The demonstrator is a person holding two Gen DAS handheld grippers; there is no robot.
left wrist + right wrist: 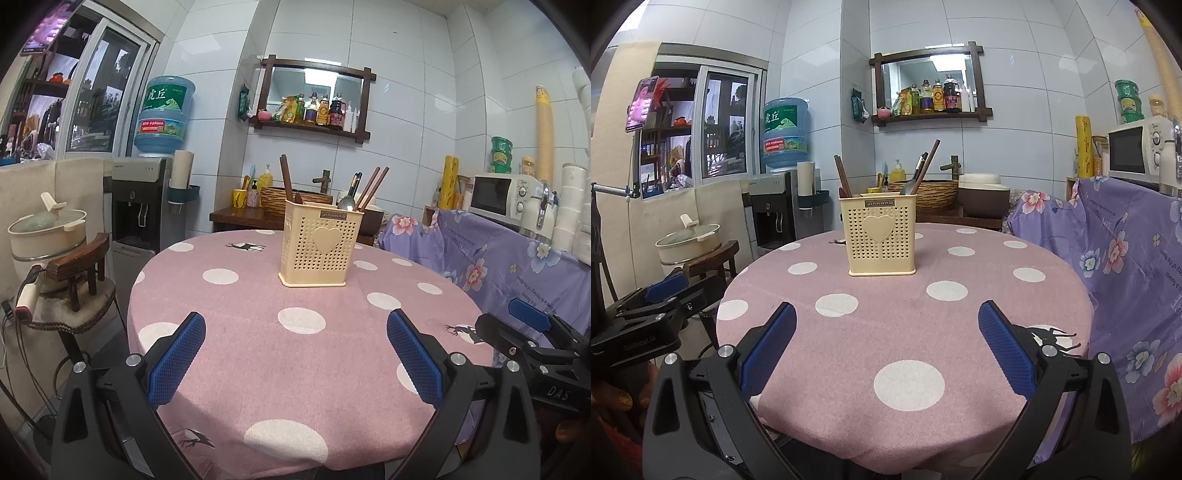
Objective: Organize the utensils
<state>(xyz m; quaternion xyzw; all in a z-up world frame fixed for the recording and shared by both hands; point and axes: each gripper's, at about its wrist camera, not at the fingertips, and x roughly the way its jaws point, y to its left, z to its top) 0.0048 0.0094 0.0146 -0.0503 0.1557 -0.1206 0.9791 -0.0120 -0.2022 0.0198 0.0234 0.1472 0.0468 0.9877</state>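
A cream perforated utensil basket [319, 243] with a heart on its front stands upright on the round pink polka-dot table [258, 362]. Brown chopsticks [372, 188] and a metal spoon [347, 201] stick out of it. It also shows in the right wrist view [880, 236], with chopsticks [928, 162] and the spoon [908, 187] inside. My left gripper [295, 332] is open and empty, over the near table edge. My right gripper [888, 325] is open and empty, also well short of the basket. Each gripper shows at the other view's edge, the right one [532, 321] and the left one [665, 288].
A purple floral cloth [1126, 251] covers a counter at the right, with a microwave [498, 194] on it. A water dispenser [142, 199], a pot [46, 229] and a wooden stool [79, 266] stand at the left. A woven basin [931, 192] sits behind the table.
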